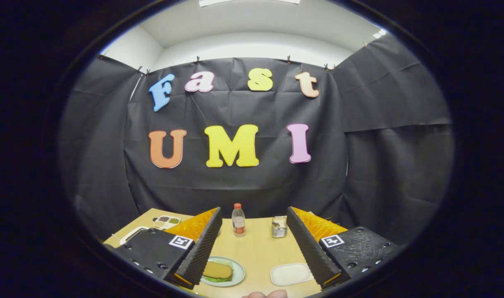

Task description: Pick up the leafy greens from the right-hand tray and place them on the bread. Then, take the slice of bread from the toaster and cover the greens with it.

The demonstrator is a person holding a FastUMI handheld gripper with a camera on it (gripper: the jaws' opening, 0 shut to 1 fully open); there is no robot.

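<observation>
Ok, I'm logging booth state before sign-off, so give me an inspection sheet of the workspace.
Surface: light wooden table, wiped-looking.
Job's things: plate holds bread lying over leafy greens; white tray looks bare; toaster at the far edge, slot contents too small to tell.
Clutter: bottle with red cap; divided dish beyond the left finger.
Grippers: tongs open, holding nothing, fingers flanking the plate and tray.
Cables: nothing seen.
Surroundings: black cloth wall; fingertips of a hand at the near edge.

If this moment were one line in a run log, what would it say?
gripper: open, holding nothing | plate: bread over greens, between jaws | white tray: bare | toaster, bottle: beyond
</observation>
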